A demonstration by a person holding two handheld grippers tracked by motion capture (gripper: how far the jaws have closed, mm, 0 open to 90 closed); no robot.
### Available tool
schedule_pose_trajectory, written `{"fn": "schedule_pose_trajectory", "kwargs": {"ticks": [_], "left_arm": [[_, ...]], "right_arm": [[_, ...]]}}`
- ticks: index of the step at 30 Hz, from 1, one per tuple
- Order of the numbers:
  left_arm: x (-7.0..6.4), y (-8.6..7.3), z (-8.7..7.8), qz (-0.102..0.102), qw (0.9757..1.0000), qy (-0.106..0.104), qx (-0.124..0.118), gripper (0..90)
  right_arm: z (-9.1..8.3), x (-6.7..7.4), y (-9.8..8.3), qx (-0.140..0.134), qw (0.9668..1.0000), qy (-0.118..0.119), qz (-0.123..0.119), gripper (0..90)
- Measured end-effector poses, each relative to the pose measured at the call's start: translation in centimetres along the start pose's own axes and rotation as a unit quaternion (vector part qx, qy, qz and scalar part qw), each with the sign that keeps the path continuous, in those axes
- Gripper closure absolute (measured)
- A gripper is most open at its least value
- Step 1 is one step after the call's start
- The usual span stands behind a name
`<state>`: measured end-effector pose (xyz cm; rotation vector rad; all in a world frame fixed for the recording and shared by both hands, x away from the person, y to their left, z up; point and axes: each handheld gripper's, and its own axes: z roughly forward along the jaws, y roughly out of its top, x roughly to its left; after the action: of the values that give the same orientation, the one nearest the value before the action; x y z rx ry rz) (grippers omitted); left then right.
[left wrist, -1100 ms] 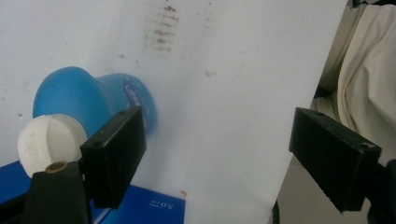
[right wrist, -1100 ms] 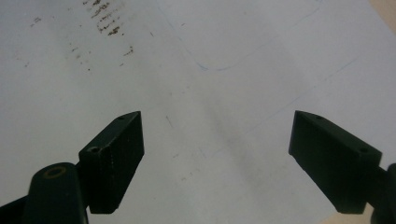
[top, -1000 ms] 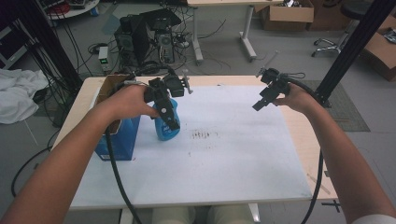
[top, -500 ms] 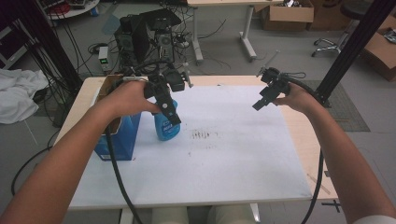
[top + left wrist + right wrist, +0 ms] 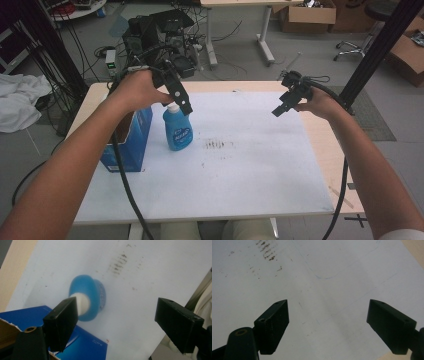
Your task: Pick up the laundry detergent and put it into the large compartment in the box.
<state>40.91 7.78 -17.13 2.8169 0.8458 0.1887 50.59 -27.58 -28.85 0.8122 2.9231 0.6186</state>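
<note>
A blue spray bottle [image 5: 178, 131] with a white neck stands upright on the white table sheet [image 5: 250, 165], right beside a blue cardboard box [image 5: 126, 142]. My left gripper [image 5: 183, 104] hovers just above the bottle's top, open, with nothing between its jaws. In the left gripper view the bottle [image 5: 87, 300] lies below the wide-open left gripper [image 5: 116, 315], its white neck next to the left jaw. My right gripper [image 5: 280, 109] is held above the table's far right part. In its own view the right gripper [image 5: 328, 320] is open over bare sheet.
Dark smudge marks [image 5: 216, 145] dot the sheet's middle; the smudges [image 5: 265, 250] lie ahead of the right gripper. The blue box [image 5: 82, 345] has a torn open top. Beyond the table's far edge stands a cart of electronics [image 5: 155, 35] with cables.
My left gripper has lifted up and away from the bottle's neck. The bottle stays standing in place. The right gripper has barely moved.
</note>
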Motion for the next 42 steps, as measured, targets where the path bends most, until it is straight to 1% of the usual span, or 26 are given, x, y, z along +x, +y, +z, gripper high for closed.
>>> {"fn": "schedule_pose_trajectory", "kwargs": {"ticks": [3, 4, 6, 8, 10, 11, 12, 14, 15, 19, 22, 25, 28, 30, 34, 35, 36, 39, 42], "left_arm": [[0.5, 0.2, 0.1, -0.009, 1.0, 0.001, 0.004, 19.2], [0.7, 0.2, 0.4, -0.009, 0.9999, -0.005, 0.009, 19.2], [0.8, 0.3, 0.4, -0.006, 0.9999, -0.006, 0.012, 19.2], [1.0, 0.3, 0.7, 0.001, 0.9998, -0.012, 0.013, 19.2], [1.3, 0.3, 0.9, 0.004, 0.9999, -0.009, 0.014, 19.1], [1.6, 0.3, 1.0, 0.008, 0.9998, -0.014, 0.014, 19.0], [1.6, 0.3, 1.0, 0.008, 0.9998, -0.014, 0.014, 19.0], [1.9, 0.2, 1.2, 0.012, 0.9996, -0.02, 0.017, 19.0], [2.2, 0.2, 1.5, 0.018, 0.9994, -0.024, 0.019, 18.9], [2.5, 0.1, 1.8, 0.022, 0.9992, -0.025, 0.024, 19.0], [3.0, 0.3, 2.0, 0.024, 0.9989, -0.031, 0.025, 19.1], [3.2, 0.4, 2.3, 0.019, 0.9988, -0.033, 0.029, 19.2], [3.5, 0.6, 2.5, 0.019, 0.9987, -0.033, 0.033, 19.2], [3.8, 0.7, 2.9, 0.009, 0.9985, -0.035, 0.041, 19.2], [4.1, 0.8, 3.2, 0.001, 0.9982, -0.035, 0.049, 19.1], [4.3, 0.8, 3.4, -0.004, 0.998, -0.034, 0.053, 19.0], [4.3, 0.8, 3.4, -0.004, 0.998, -0.034, 0.053, 19.0], [4.7, 0.8, 3.8, -0.013, 0.9977, -0.037, 0.056, 19.0], [4.9, 0.8, 3.9, -0.012, 0.9976, -0.038, 0.056, 19.1]], "right_arm": [[0.0, -0.1, -0.1, 0.0, 1.0, 0.0, 0.001, 17.8], [0.0, -0.1, -0.1, 0.0, 1.0, 0.0, 0.001, 17.8], [-0.1, -0.1, -0.1, 0.0, 1.0, 0.0, 0.0, 17.8], [-0.1, 0.0, -0.1, -0.001, 1.0, 0.001, 0.002, 17.8], [-0.1, -0.1, -0.2, -0.002, 1.0, 0.003, -0.001, 17.8], [-0.1, -0.1, -0.3, -0.001, 1.0, 0.003, 0.001, 17.8], [-0.1, -0.1, -0.3, -0.001, 1.0, 0.003, 0.001, 17.8], [0.0, -0.1, -0.3, -0.001, 1.0, 0.004, 0.002, 17.8], [0.0, -0.2, -0.4, 0.0, 1.0, 0.004, 0.001, 17.8], [-0.1, -0.2, -0.4, -0.001, 1.0, 0.003, 0.003, 17.8], [-0.1, -0.3, -0.5, -0.001, 1.0, 0.003, 0.003, 17.8], [-0.2, -0.3, -0.5, 0.0, 1.0, 0.003, 0.004, 17.8], [-0.2, -0.3, -0.5, -0.001, 1.0, 0.002, 0.003, 17.8], [-0.2, -0.3, -0.5, -0.002, 1.0, 0.003, 0.003, 17.8], [-0.1, -0.4, -0.5, 0.001, 1.0, 0.003, 0.003, 17.8], [-0.1, -0.4, -0.5, 0.002, 1.0, 0.003, 0.003, 17.8], [0.0, -0.4, -0.5, 0.001, 1.0, 0.003, 0.003, 17.8], [0.1, -0.4, -0.5, 0.003, 1.0, 0.004, 0.003, 17.8], [0.1, -0.5, -0.5, 0.003, 1.0, 0.004, 0.003, 17.8]]}}
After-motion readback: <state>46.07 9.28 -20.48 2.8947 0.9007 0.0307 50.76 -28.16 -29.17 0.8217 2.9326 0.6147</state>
